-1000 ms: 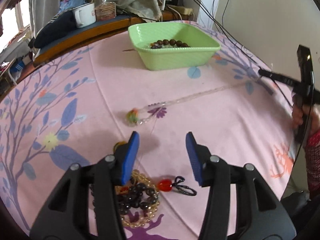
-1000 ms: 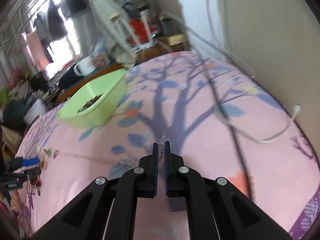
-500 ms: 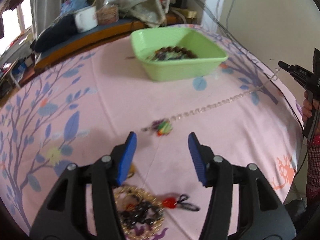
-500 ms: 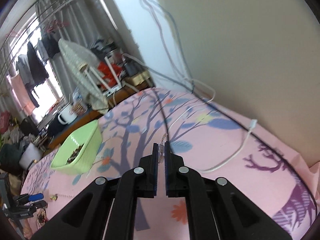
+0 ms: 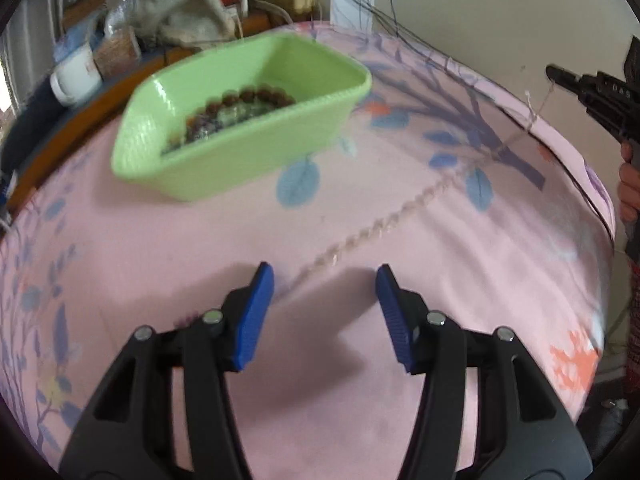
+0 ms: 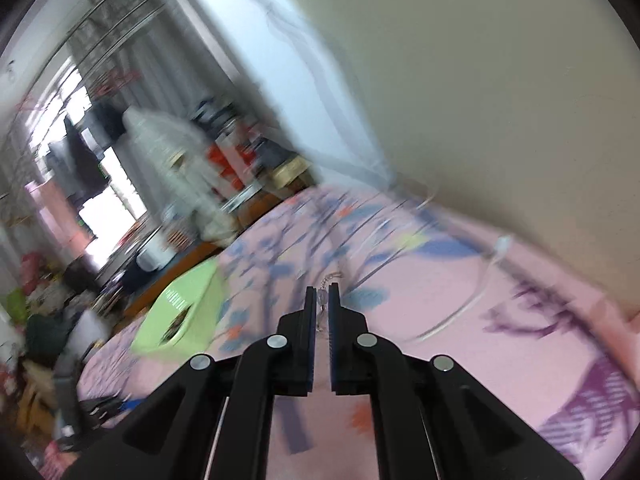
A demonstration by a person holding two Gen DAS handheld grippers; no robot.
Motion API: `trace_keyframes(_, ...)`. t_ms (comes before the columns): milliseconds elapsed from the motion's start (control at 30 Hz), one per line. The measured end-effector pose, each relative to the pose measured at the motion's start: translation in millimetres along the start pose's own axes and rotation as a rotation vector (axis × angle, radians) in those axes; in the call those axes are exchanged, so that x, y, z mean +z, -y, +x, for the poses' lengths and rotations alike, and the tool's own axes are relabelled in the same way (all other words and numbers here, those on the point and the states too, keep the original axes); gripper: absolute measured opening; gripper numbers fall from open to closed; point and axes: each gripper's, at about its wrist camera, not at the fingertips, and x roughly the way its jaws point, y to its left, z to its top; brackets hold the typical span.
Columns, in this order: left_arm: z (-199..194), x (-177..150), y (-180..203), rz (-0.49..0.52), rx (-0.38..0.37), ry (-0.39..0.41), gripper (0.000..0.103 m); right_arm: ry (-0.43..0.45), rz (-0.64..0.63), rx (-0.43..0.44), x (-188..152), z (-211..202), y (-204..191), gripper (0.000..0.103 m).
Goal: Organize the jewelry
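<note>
We are working over a pink tablecloth printed with blue leaves and purple branches (image 5: 168, 240), beside a cream wall, with cluttered shelves and a bright window beyond. Our left gripper (image 5: 324, 312) is hanging wide open and empty above the cloth, while our right gripper (image 6: 322, 312) is pinching one end of the clear beaded necklace (image 5: 384, 222), which is trailing across the cloth. The light green plastic tray (image 5: 240, 160) is sitting near the far edge, holding a brown bead bracelet (image 5: 248, 98).

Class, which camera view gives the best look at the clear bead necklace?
The left wrist view: the clear bead necklace stretches across the pink tablecloth up to the right tool. The right wrist view shows only its end, pinched in that tool.
</note>
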Motion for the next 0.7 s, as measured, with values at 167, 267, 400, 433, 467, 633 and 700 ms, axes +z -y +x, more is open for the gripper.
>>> trace_keyframes(167, -3, 3, 3, -0.065, -0.142, -0.021, 0.003, -0.156, -0.061, 0.203, -26, 27, -47, 0.0)
trace_keyframes(267, -19, -2, 8, -0.103, -0.269, 0.002, 0.003, -0.274, -0.075, 0.401, -48, 40, -82, 0.0)
trace_keyframes(400, -51, -4, 14, -0.098, -0.327, 0.079, 0.004, -0.318, -0.086, 0.519, -55, 41, -105, 0.0)
trace_keyframes(433, -53, -3, 14, -0.096, -0.316, 0.084, 0.004, -0.276, -0.091, 0.49, -51, 37, -103, 0.0)
trace_keyframes(467, -54, -2, 12, -0.094, -0.299, 0.082, 0.008, -0.237, -0.097, 0.455, -46, 34, -99, 0.0)
trace_keyframes(633, -42, -5, 3, -0.156, -0.252, 0.054, 0.046, -0.162, -0.172, 0.271, -44, 20, -80, 0.047)
trace_keyframes(700, -35, -7, 5, -0.154, -0.254, 0.032, 0.05, -0.193, -0.26, 0.211, -54, 21, -82, 0.049)
